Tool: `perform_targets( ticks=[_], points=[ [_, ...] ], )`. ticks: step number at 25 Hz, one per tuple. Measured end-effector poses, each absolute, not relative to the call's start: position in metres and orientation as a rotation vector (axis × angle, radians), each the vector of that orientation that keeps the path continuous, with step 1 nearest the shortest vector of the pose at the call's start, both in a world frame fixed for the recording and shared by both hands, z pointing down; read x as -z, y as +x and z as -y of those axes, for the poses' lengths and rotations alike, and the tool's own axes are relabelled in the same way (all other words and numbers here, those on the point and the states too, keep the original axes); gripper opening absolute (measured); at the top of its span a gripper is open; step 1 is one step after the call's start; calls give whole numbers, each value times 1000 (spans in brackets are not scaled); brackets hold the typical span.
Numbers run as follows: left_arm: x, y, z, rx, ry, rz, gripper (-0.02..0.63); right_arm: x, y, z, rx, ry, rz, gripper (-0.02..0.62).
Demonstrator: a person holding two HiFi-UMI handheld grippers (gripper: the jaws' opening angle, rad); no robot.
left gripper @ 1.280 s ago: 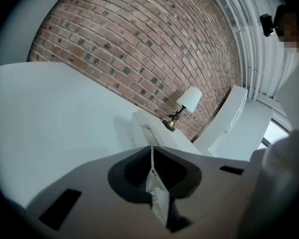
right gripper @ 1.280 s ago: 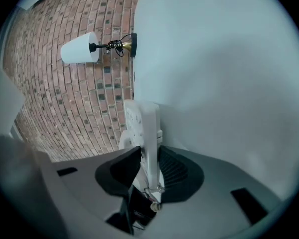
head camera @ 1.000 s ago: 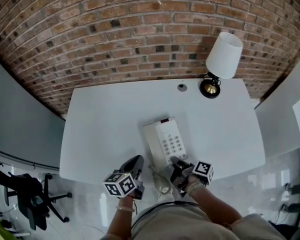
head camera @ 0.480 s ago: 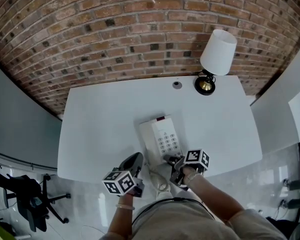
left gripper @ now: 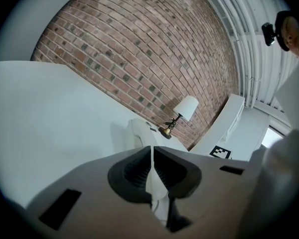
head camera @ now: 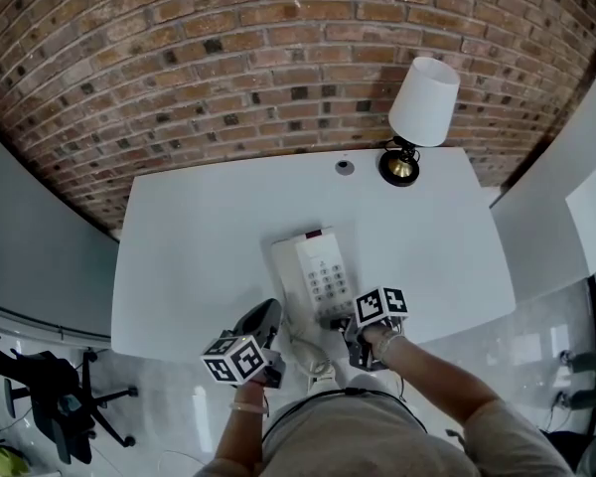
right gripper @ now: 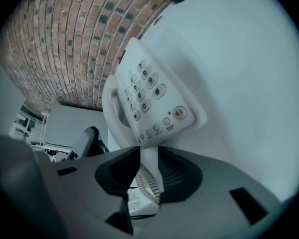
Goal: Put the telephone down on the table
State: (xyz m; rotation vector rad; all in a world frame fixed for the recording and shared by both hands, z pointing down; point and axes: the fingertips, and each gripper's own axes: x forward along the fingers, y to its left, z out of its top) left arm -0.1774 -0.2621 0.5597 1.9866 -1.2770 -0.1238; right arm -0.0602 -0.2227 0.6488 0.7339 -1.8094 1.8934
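A white push-button telephone (head camera: 316, 274) lies on the white table (head camera: 199, 246) close to its near edge, with the handset along its left side. My right gripper (head camera: 340, 323) is at the phone's near end. Its jaws are closing, and in the right gripper view the telephone's (right gripper: 149, 93) near edge sits between the right gripper's (right gripper: 148, 166) pads, which press on it. The coiled cord (right gripper: 147, 185) hangs just below. My left gripper (head camera: 261, 318) hovers at the table's front edge, left of the phone. The left gripper (left gripper: 153, 158) is shut, with nothing held.
A lamp (head camera: 417, 107) with a white shade and brass base stands at the table's back right. A small round fitting (head camera: 345, 167) sits at the back middle. A brick wall is behind the table. A black office chair (head camera: 50, 396) stands on the floor at lower left.
The right gripper has shifted a little forward and left, closer in on the phone's near end. The left gripper has barely moved.
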Motion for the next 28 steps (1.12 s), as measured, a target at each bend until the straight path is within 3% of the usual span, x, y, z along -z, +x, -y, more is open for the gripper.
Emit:
perform_targets(
  ticks=[8,28],
  points=[
    [-558,-182,264,94,2007,1317,20,-632,-46,233,-1762,785,1971,10],
    [-498,-180,219,19,2088,1734,6,-528,24,244,-954,1062,2559,5]
  ],
)
